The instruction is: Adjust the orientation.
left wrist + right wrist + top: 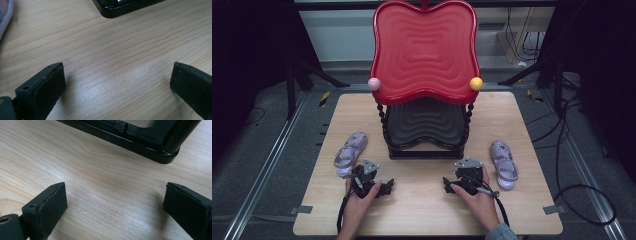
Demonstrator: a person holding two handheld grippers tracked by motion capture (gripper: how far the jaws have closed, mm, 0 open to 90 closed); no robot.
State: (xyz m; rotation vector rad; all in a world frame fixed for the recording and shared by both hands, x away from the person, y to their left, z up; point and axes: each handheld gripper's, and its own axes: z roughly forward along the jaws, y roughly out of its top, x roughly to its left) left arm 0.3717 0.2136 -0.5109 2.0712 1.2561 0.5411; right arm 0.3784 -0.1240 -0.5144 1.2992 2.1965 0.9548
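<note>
Down at the near edge of the table (422, 220), both hands are in and resting on the wood. The left gripper (386, 188) lies low toward the near left, pointing inward, and its fingers (47, 87) stand spread wide with nothing but bare wood grain between them. Same story on the other side: the right gripper (447, 186) points back toward its partner, fingers (50, 205) wide apart, holding nothing.

Just beyond the left gripper, toward the left edge, lies a pale lilac sandal (350, 153), sole down, angled a little. Its mate, the second sandal (504, 164), sits just beside the right gripper near the right edge. The two shoes are well apart, with the rack between them.

Further back, mid-table, stands that rack: a black lower shelf (424, 125) on a black base frame (140, 142), and above it a red wavy upper shelf (424, 50) with a pink ball (374, 83) and a yellow ball (476, 83) at its front corners.

I'd call this the very start: nothing gripped, both shelves bare. The likely next move is each gripper swinging outward to its nearer sandal, closing across a strap or the sole edge.

No brand, label or writing can be read anywhere.
</note>
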